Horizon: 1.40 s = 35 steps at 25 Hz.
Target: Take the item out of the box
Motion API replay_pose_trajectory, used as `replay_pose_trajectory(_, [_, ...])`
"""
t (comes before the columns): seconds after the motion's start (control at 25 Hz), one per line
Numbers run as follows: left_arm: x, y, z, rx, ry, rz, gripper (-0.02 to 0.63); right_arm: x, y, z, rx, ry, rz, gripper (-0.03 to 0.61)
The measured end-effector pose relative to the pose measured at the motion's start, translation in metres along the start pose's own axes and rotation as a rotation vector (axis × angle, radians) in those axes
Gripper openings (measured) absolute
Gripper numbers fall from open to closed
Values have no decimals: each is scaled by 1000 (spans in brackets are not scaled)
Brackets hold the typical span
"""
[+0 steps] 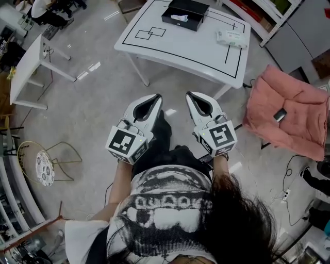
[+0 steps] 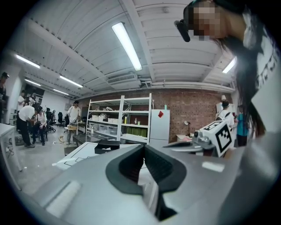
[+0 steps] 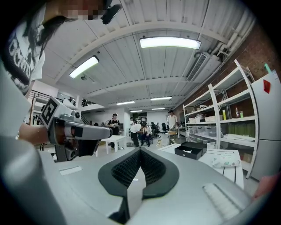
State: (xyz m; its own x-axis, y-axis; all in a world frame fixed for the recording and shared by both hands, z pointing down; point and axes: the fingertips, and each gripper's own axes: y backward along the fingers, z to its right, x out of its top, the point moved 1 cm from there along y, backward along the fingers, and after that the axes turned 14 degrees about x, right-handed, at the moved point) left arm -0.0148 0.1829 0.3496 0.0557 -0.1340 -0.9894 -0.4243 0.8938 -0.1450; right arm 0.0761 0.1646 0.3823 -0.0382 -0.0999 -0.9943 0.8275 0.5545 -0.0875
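Note:
An open black box [image 1: 184, 14] stands at the far edge of the white table [image 1: 175, 49], with a small white item [image 1: 179, 18] inside it. I hold both grippers close to my body, over the floor and well short of the table. The left gripper [image 1: 157, 97] and the right gripper [image 1: 189, 95] point toward the table, side by side, each shut with nothing between its jaws. From the left gripper [image 2: 143, 145] the box [image 2: 107, 145] shows far ahead. The right gripper [image 3: 141, 147] sees the box [image 3: 191, 150] ahead to its right.
A white packet of wipes [image 1: 231, 38] lies on the table's right end. A chair with a pink cushion [image 1: 289, 111] stands to the right, a small white table [image 1: 28, 67] and a wire stool [image 1: 45, 167] to the left. Shelves and several people are in the background.

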Motion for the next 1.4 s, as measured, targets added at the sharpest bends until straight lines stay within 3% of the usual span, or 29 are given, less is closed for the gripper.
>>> replay_pose_trajectory(0.24, [2,-48,-41,-26,-1,-5,0,0,-47,39,-21,-10,-29,0])
replay_pose_trajectory(1.0, [26,-212,-229,-151,1,-29,0,29,-236,160,-139,-53,-102,1])
replay_pose_trajectory(1.4, [23,-254,-261,-212,35,-41,0,28,-263,185,-215,-64,-148,0])
